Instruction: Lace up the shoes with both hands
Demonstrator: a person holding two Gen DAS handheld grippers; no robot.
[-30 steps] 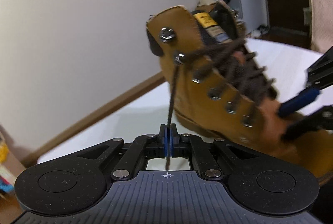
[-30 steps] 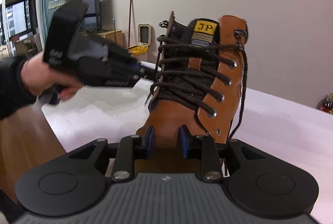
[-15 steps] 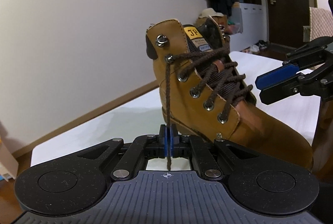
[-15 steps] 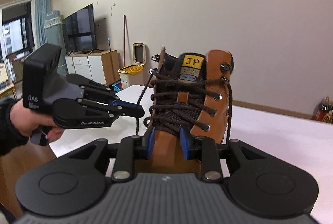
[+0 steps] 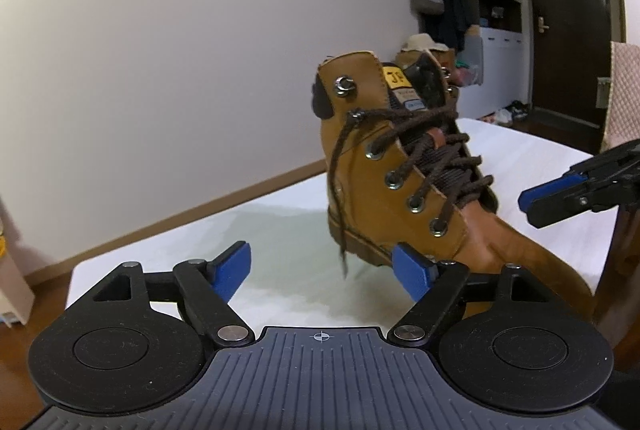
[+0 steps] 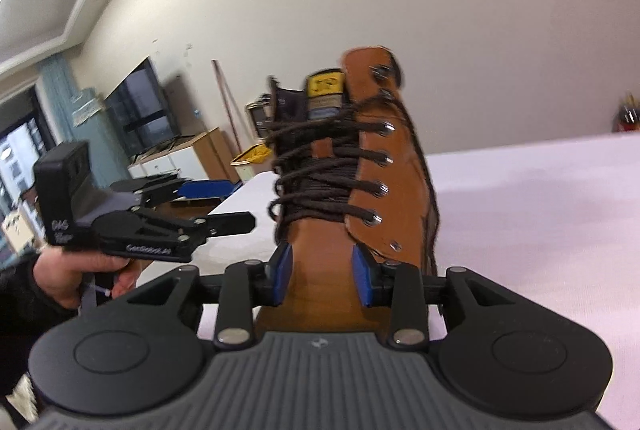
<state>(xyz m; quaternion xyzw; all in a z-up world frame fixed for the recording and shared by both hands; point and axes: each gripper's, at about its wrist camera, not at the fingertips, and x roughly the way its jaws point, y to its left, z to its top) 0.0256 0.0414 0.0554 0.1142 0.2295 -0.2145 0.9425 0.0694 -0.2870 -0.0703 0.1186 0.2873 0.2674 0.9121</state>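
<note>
In the left wrist view, the left gripper (image 5: 322, 264) is sitting nearest the lens with its jaws opening wide, its blue pads (image 5: 234, 266) standing far apart at seven and five o'clock and nothing pressed between them. Just beyond the gap, at about six o'clock of the boot, the loose end of the dark brown lace (image 5: 343, 198) is hanging free from an upper eyelet and dangling down over the white table (image 5: 168, 250), touching neither pad. The tan boot (image 5: 384, 166) is standing on that table at about one o'clock from the gripper, its shaft leaning and its toe running toward four o'clock, with the lace crossing through the metal eyelets up its front. At three o'clock the right gripper (image 5: 532, 204) is reaching in at the toe end. In the right wrist view, the right gripper (image 6: 322, 276) is straddling the boot's toe with its jaws opening; the blue pads are lying just beside the leather on either side, and whether they are pressing on it cannot be told. At nine o'clock there, a hand (image 6: 76, 272) is holding the left gripper, spread wide. Farther off, a dark television (image 6: 142, 110) is standing at ten o'clock.
</note>
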